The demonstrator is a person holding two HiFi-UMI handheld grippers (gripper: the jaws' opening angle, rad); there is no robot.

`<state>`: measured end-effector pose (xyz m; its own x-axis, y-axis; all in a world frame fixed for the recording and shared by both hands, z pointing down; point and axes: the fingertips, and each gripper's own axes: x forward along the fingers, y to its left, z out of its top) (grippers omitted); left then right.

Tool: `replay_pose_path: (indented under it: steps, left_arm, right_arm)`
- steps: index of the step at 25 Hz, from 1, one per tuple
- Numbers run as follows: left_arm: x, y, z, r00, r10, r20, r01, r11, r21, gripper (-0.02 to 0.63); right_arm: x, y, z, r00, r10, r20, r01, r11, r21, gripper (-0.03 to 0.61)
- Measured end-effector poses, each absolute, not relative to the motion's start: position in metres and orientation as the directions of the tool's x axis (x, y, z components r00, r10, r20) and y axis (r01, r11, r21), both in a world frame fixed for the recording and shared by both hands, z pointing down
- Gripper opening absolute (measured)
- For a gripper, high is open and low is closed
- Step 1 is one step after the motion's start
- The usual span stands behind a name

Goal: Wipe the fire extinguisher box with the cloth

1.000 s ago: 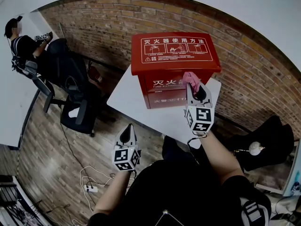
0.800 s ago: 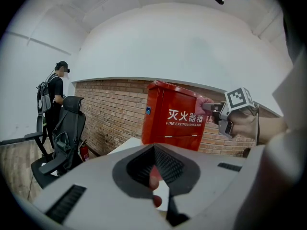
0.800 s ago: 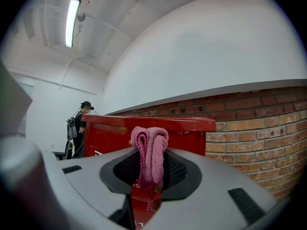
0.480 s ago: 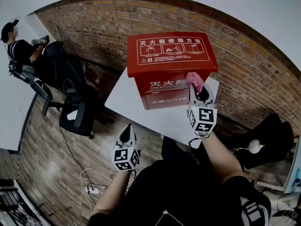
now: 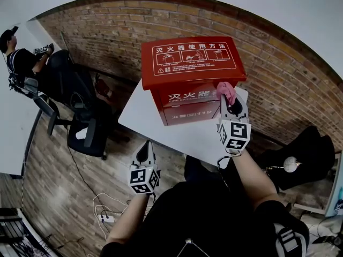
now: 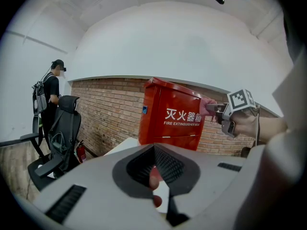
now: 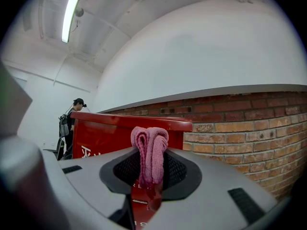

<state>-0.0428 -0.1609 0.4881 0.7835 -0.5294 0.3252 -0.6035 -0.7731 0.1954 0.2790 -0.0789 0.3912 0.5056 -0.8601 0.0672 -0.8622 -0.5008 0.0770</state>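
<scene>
A red fire extinguisher box (image 5: 190,74) with white lettering stands on a white table (image 5: 144,116) against a brick wall. My right gripper (image 5: 229,99) is shut on a folded pink cloth (image 5: 226,91) and holds it against the right end of the box's front face, just under the lid. In the right gripper view the cloth (image 7: 149,152) sticks up between the jaws with the box (image 7: 120,133) right behind it. My left gripper (image 5: 144,146) hangs low, off the table's near edge, shut and holding nothing. From the left gripper view the box (image 6: 172,116) and the cloth (image 6: 207,107) show ahead.
The brick wall (image 5: 278,90) runs behind the table. Black office chairs (image 5: 88,133) stand to the left, with a person (image 5: 21,58) beyond them. Cables and a power strip (image 5: 104,216) lie on the wooden floor. A black bag (image 5: 300,154) sits at the right.
My right gripper has slid the cloth rightward along the box's front, uncovering more of the white lettering. The left gripper has stayed in place.
</scene>
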Motion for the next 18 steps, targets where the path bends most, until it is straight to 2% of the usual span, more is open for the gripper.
replay_pose_path:
  steps: [18]
  left_arm:
    - [-0.042,-0.164,0.492,0.784,-0.521,0.338,-0.599,-0.776,0.195,0.028]
  right_arm:
    - [0.32,-0.049,0.393,0.595,-0.8,0.075,-0.803,-0.587,0.099,0.11]
